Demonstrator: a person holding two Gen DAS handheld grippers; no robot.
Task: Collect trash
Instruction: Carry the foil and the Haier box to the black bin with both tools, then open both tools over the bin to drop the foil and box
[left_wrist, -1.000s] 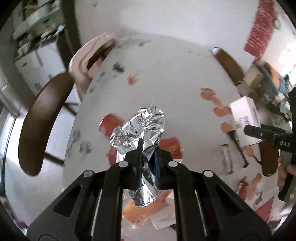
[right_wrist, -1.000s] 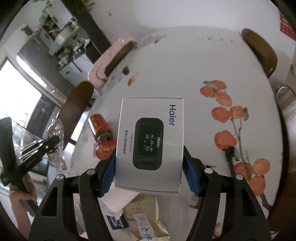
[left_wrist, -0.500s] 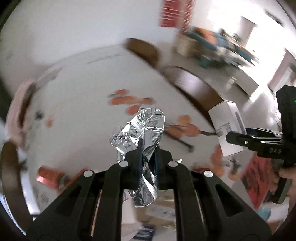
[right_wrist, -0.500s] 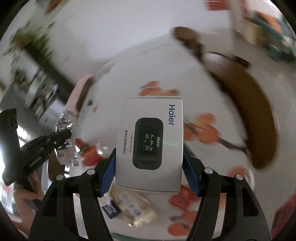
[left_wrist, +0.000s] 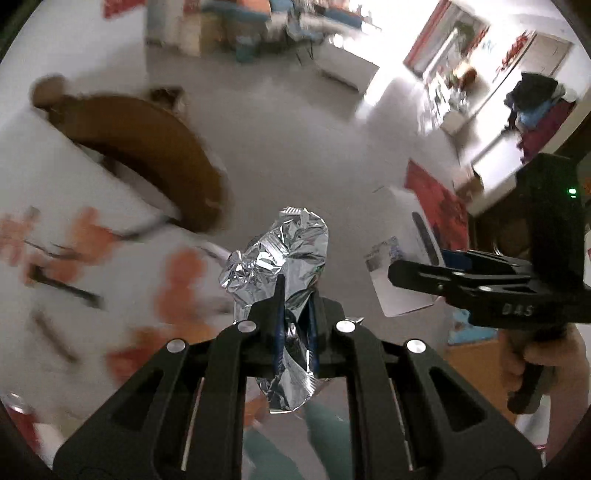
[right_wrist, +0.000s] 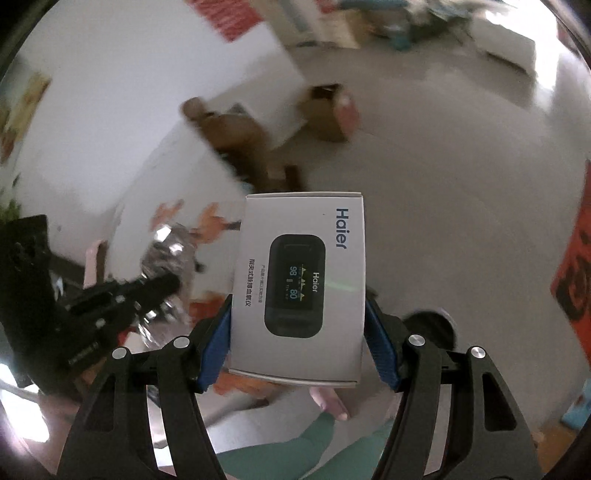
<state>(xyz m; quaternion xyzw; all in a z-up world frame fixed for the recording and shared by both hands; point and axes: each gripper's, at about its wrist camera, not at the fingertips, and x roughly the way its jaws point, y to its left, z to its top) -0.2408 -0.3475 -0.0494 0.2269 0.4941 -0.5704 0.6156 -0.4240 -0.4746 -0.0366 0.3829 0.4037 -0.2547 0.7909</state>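
My left gripper (left_wrist: 295, 314) is shut on a crumpled silver foil wrapper (left_wrist: 284, 254), which sticks up past the fingertips and hangs below them. A white Haier box (right_wrist: 301, 284) with a dark device printed on it is clamped between the blue pads of my right gripper (right_wrist: 299, 328). In the left wrist view the right gripper (left_wrist: 417, 273) and its white box (left_wrist: 400, 277) appear at the right, held by a hand (left_wrist: 546, 365). In the right wrist view the left gripper (right_wrist: 162, 286) with the foil wrapper (right_wrist: 166, 251) shows at the left. Both are carried above the floor, beside the table.
The white table (left_wrist: 55, 206) with orange fruit print lies to the left, blurred. A brown chair (left_wrist: 155, 147) stands at its edge. Grey floor (left_wrist: 295, 147) spreads ahead, with a red mat (left_wrist: 439, 199) and furniture far back. The person's green trouser legs (right_wrist: 295, 458) and a foot (right_wrist: 328, 398) show below.
Both views have swung from over the table to its edge and the open floor, rolling as they went. The foil and the box stay gripped as before.
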